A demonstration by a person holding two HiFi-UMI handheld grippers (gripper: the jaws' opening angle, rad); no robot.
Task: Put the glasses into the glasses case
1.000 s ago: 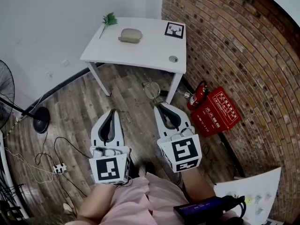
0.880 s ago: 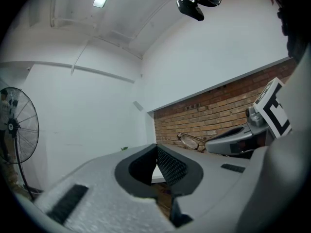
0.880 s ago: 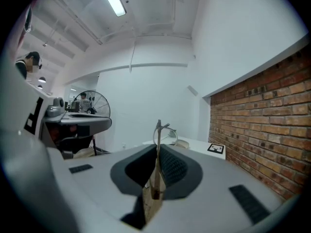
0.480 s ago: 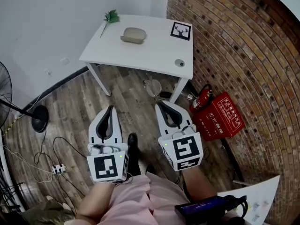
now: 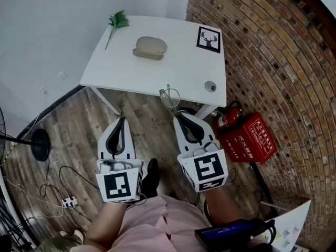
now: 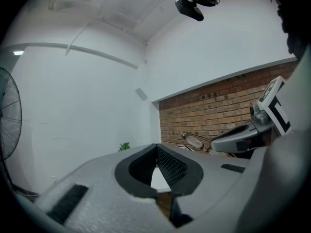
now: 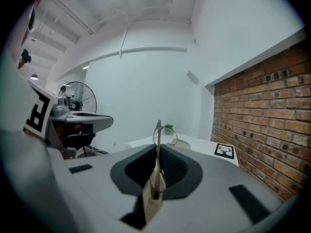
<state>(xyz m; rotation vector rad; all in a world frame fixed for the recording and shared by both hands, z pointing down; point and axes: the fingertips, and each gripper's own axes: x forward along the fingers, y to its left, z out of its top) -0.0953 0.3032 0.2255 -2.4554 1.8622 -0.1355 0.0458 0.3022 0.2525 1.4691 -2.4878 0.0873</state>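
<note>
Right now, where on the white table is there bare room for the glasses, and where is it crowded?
The widest bare patch is the near left part of the table, between the glasses case and the front edge. A narrower strip lies between the case and the deer card. The far side, with green sprig and case, is busier.

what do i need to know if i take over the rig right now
Left tool: shut, empty.
Right tool: shut on the glasses, in the air by the table's near edge.
Case: on the table, apart from both tools; can't tell if open.
Done: glasses picked up.
Left: bring them to the case, put them in.
</note>
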